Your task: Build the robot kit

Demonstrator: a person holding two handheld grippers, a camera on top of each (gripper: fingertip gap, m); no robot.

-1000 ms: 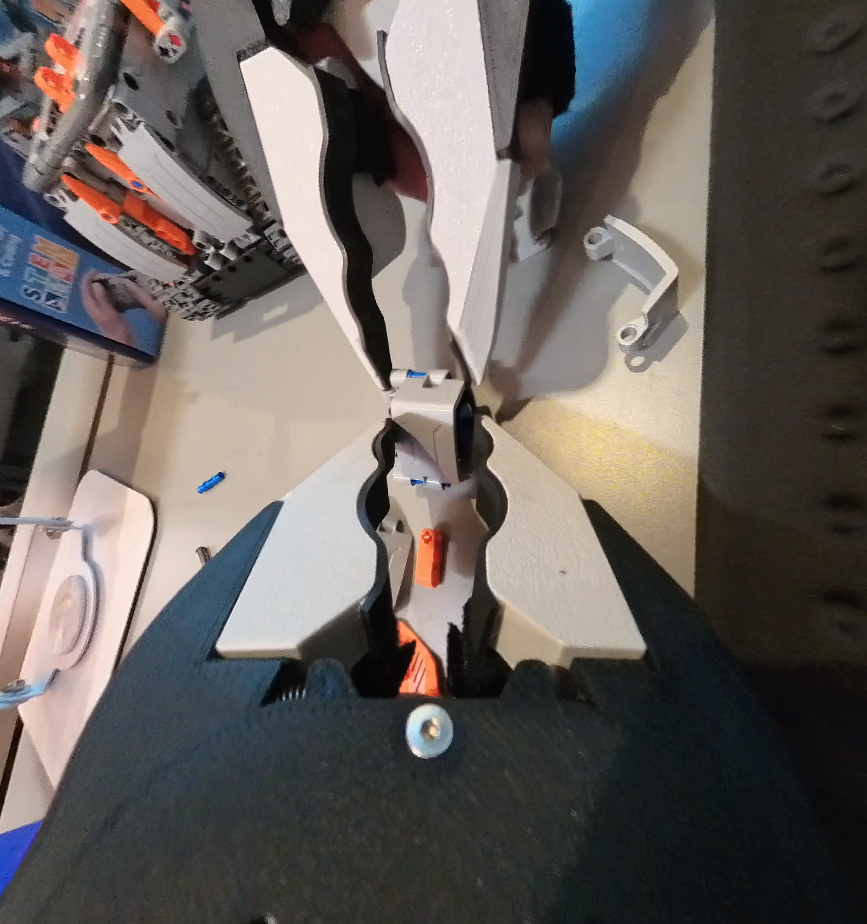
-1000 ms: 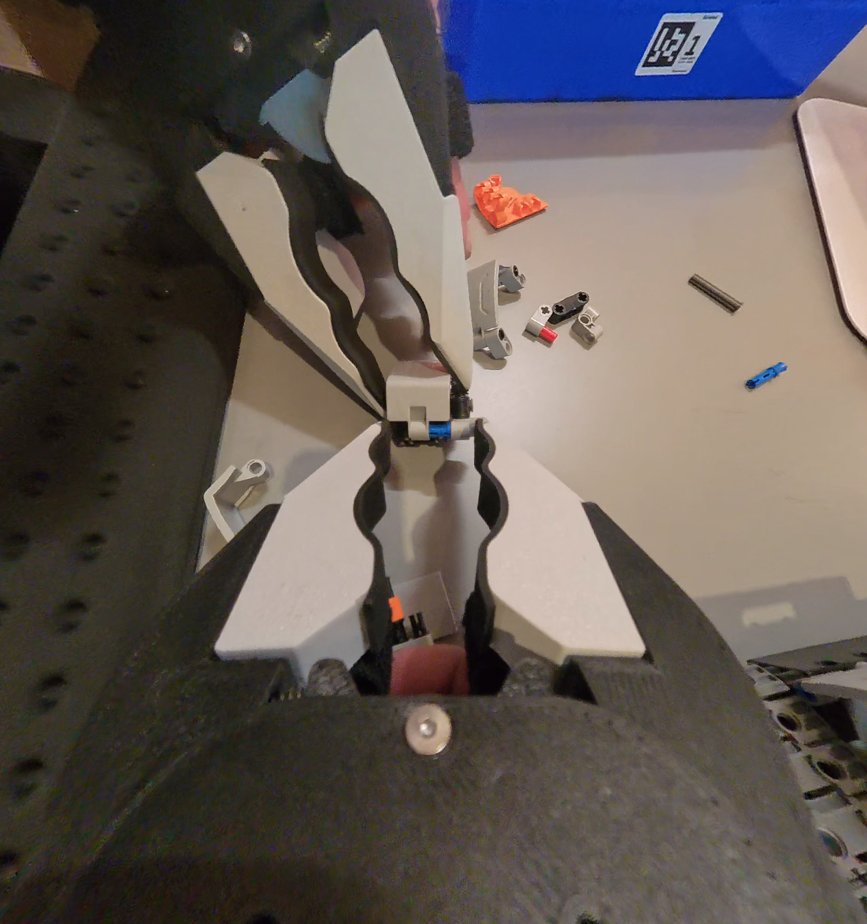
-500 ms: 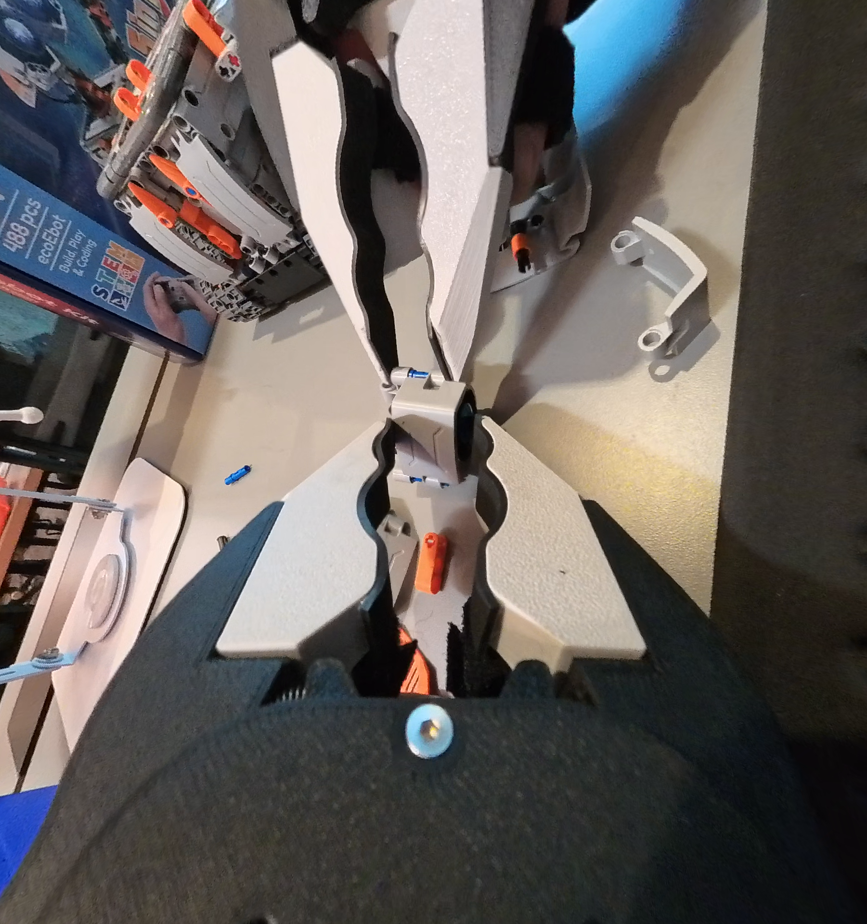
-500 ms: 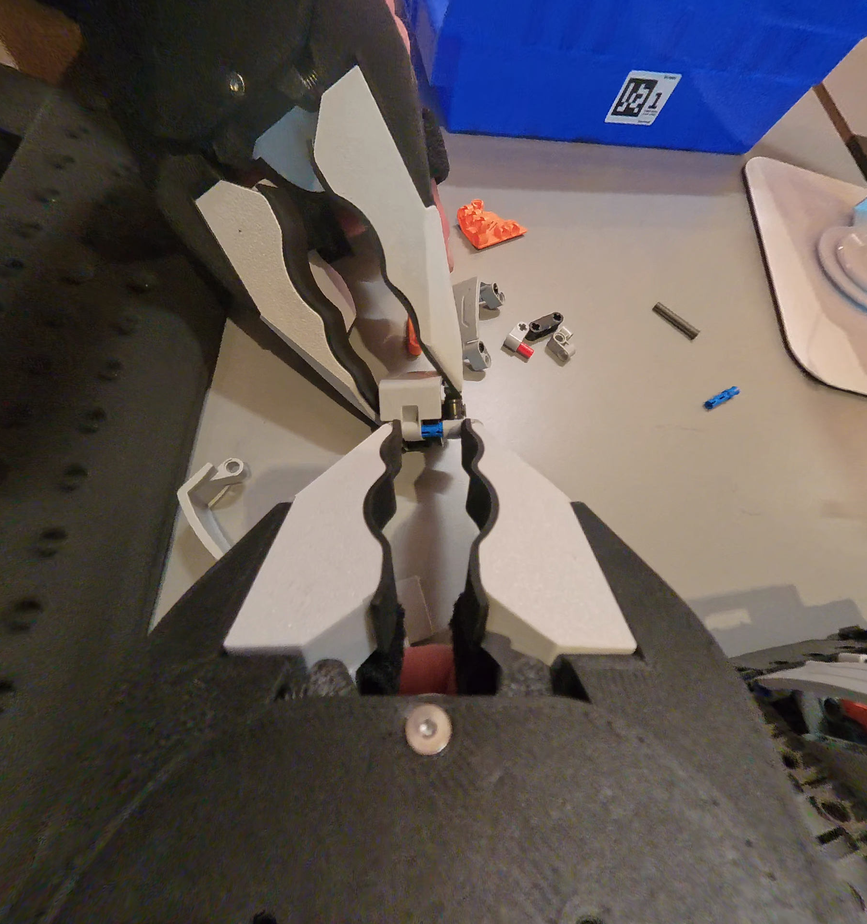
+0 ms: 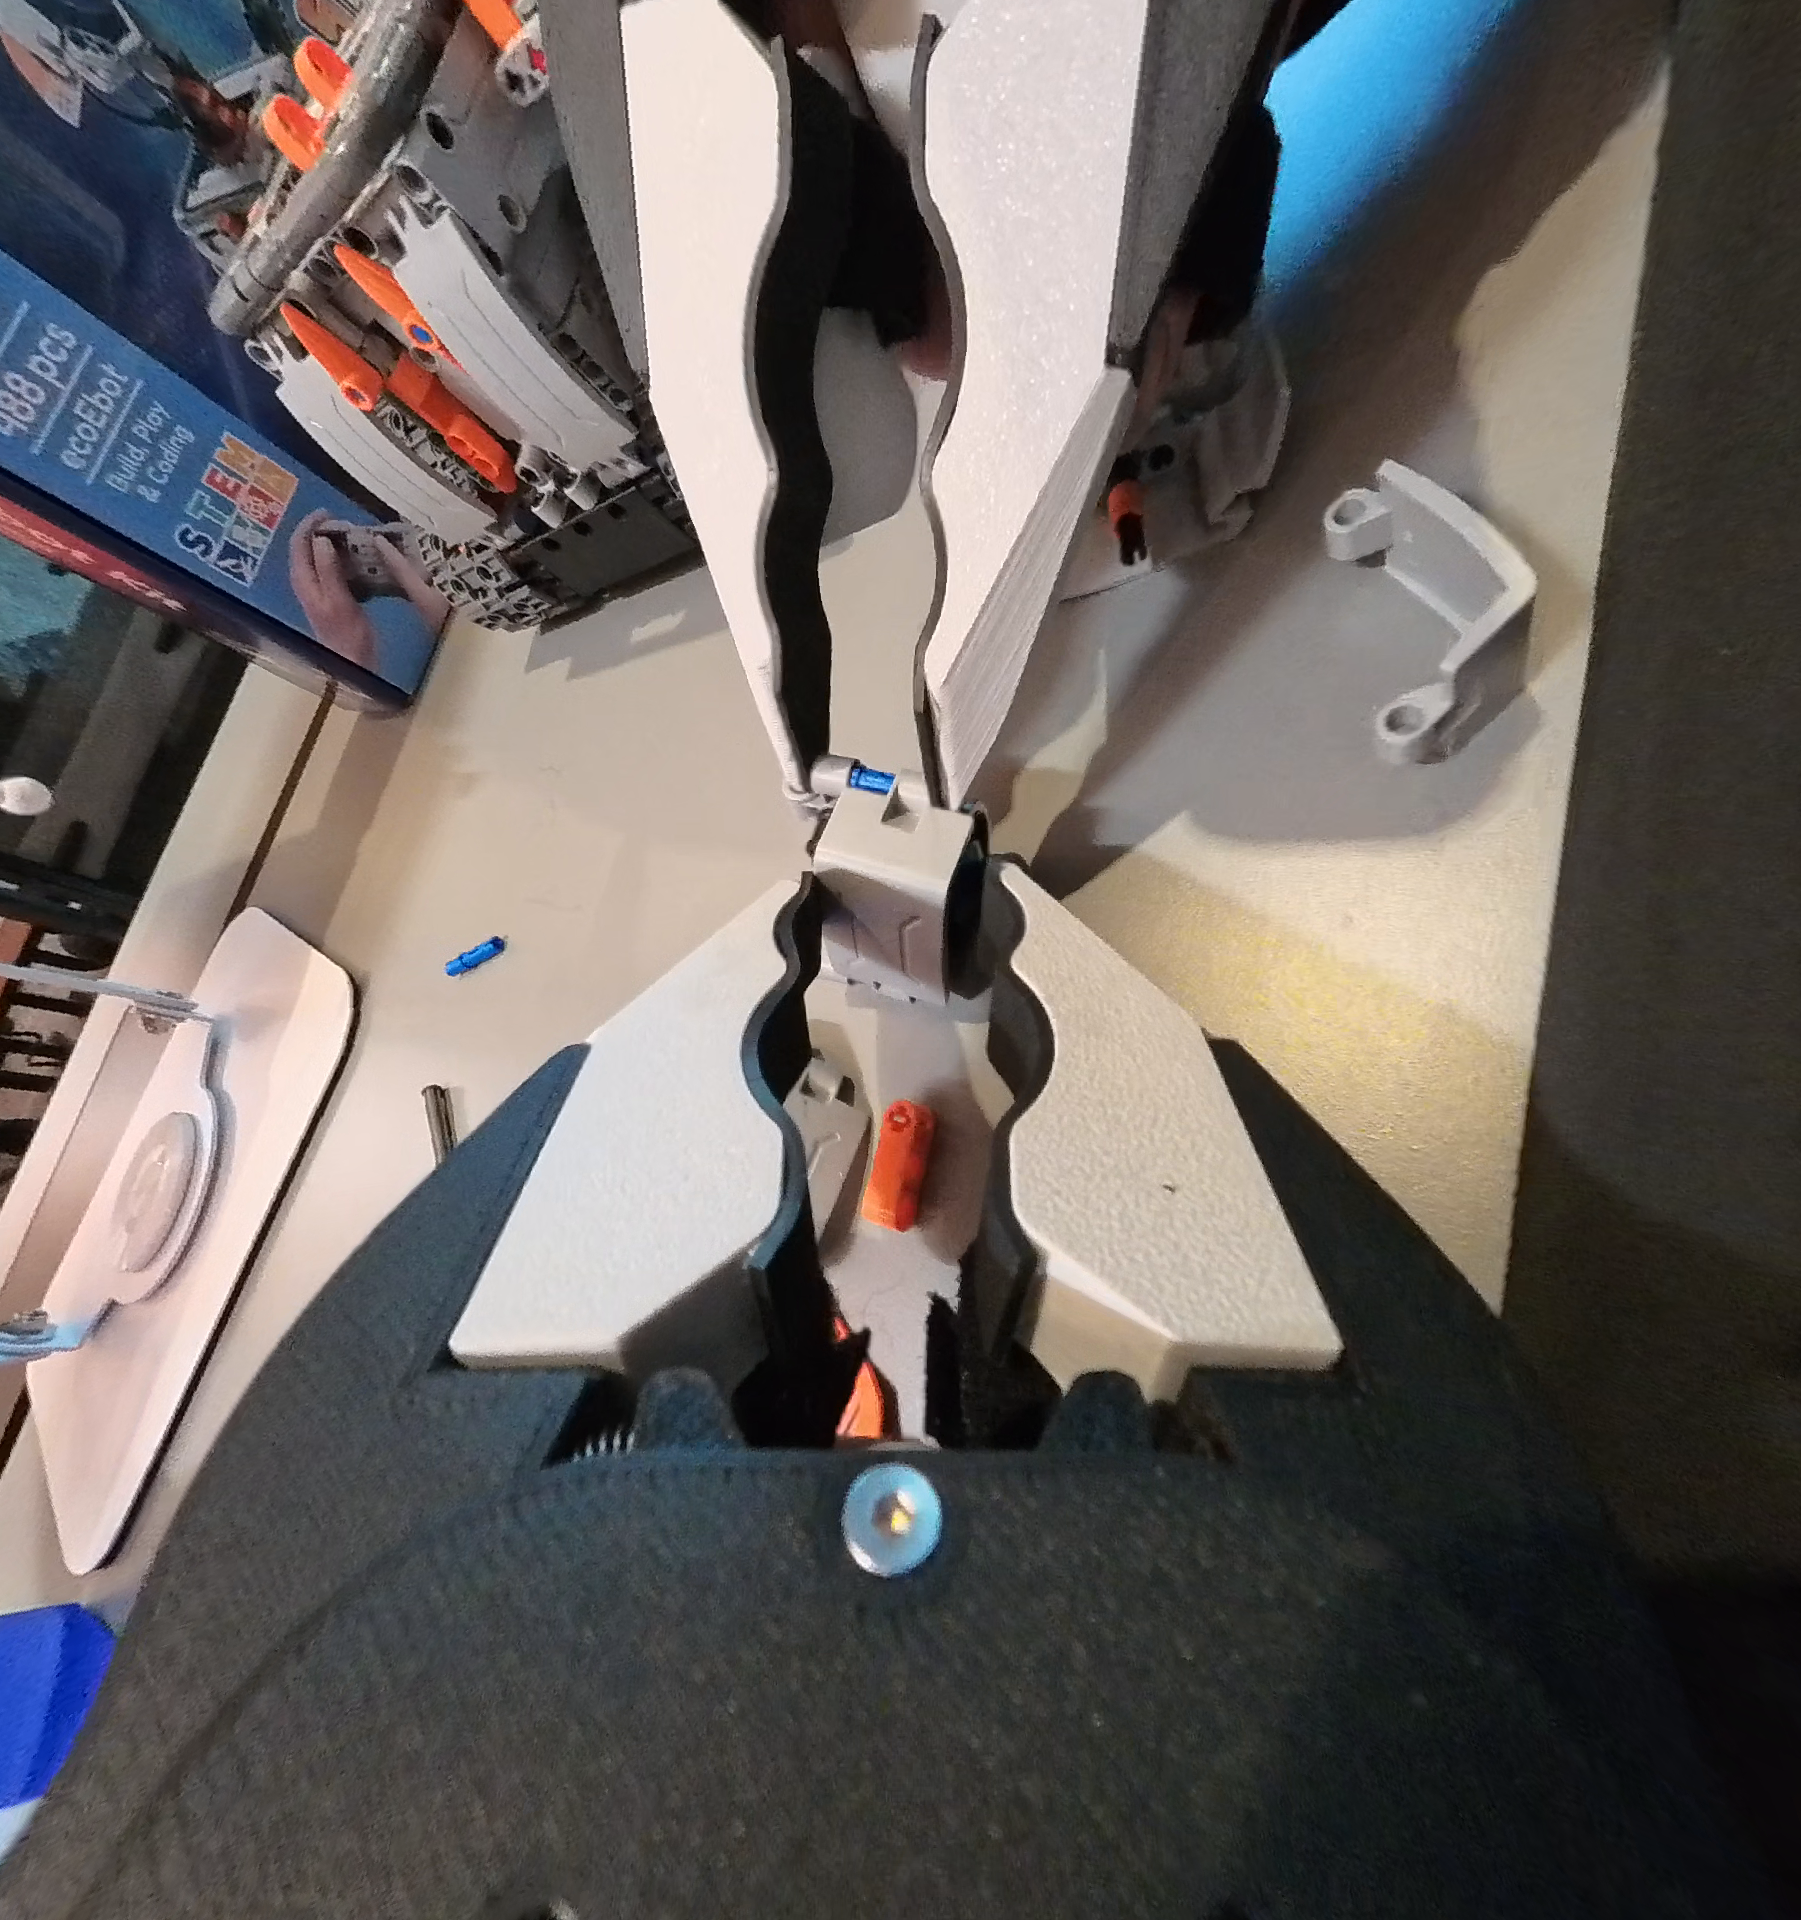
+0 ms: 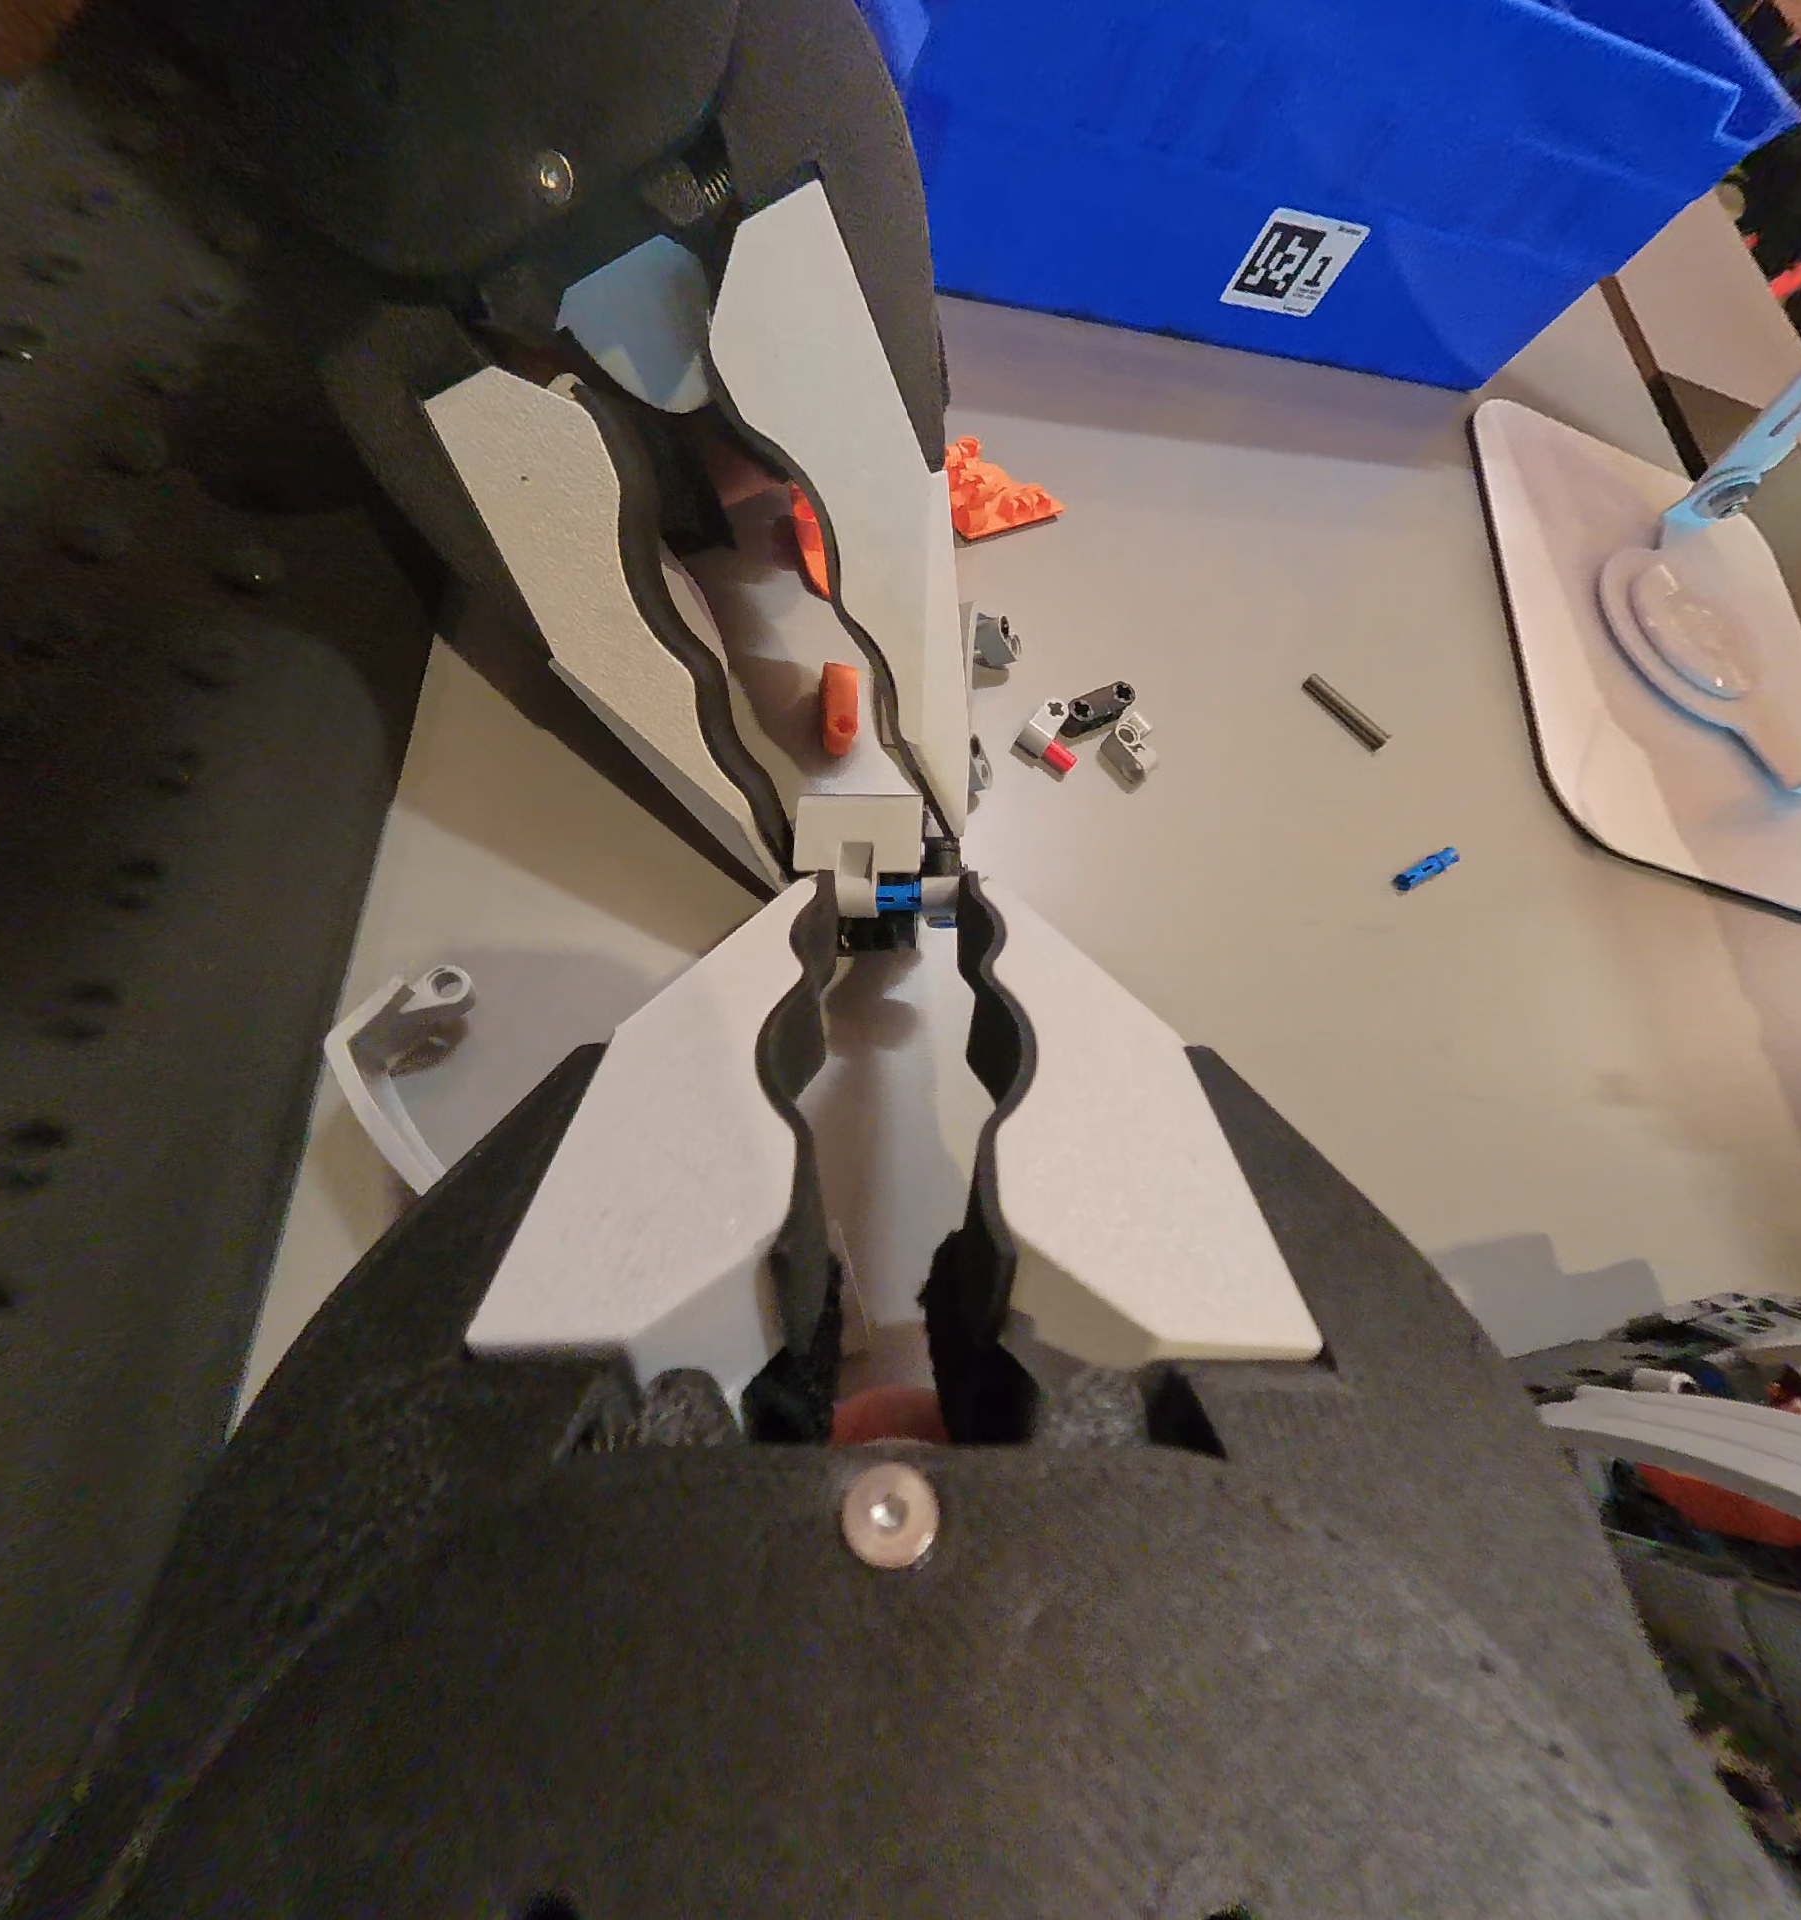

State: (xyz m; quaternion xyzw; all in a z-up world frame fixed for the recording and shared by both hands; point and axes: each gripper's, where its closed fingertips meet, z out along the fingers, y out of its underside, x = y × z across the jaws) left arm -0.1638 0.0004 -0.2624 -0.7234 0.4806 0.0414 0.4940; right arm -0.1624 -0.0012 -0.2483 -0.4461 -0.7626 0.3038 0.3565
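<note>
My left gripper [image 5: 896,920] is shut on a grey building-toy block [image 5: 891,894], held above the table. My right gripper [image 5: 865,774] comes from the far side, tip to tip with the left. It is shut on a small grey connector with a blue pin [image 5: 860,777] that sits against the block's far end. In the right wrist view, the right gripper [image 6: 891,902] grips the connector with the blue pin [image 6: 894,894]. The left gripper [image 6: 860,821] reaches in from above, holding the grey block [image 6: 856,816].
On the table [image 6: 1239,1039] lie a curved grey panel [image 5: 1436,613], an orange piece [image 5: 901,1164], a blue pin [image 6: 1426,868], a black axle [image 6: 1343,712], small connectors [image 6: 1083,727] and an orange plate [image 6: 995,499]. A blue bin [image 6: 1291,156], white stand base [image 6: 1654,665], toy box [image 5: 148,447] and built model [image 5: 439,312] ring the area. The grippers are tip to tip, or close to it. About 5 centimeters separates my left fingertips from the orange piece [image 5: 901,1164]. Look for it in the right wrist view [image 6: 836,700] too.
Both grippers keep their hold and stay tip to tip. The pair has shifted and turned a little, so the table items have slid in both views. The right jaws stand slightly narrower.
</note>
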